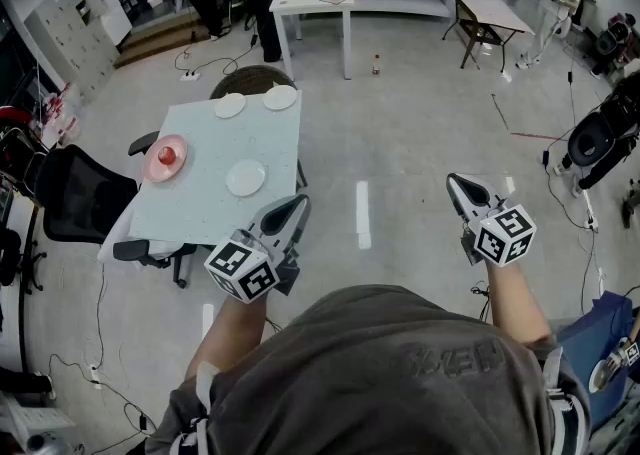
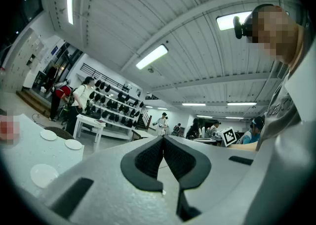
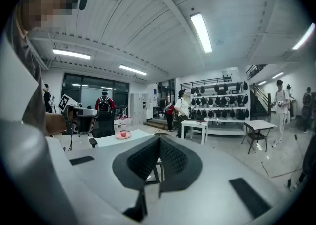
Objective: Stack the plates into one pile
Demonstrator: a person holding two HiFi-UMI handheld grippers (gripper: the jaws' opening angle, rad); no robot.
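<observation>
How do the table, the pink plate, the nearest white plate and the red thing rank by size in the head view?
1. table
2. pink plate, nearest white plate: about alike
3. red thing

Plates (image 1: 246,178) glossy white, table top (image 1: 212,138) matt pale speckled, floor (image 1: 400,143) smooth grey w/ slight sheen.

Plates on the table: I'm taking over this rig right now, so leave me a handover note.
Left gripper: jaws shut, empty, by the near corner of the table.
Right gripper: jaws shut, empty, over the floor.
On the table: far-left white plate, far-right white plate, near white plate, all apart; pink plate carries a red item.
Done: nothing stacked.
To do: all stacking.
</observation>
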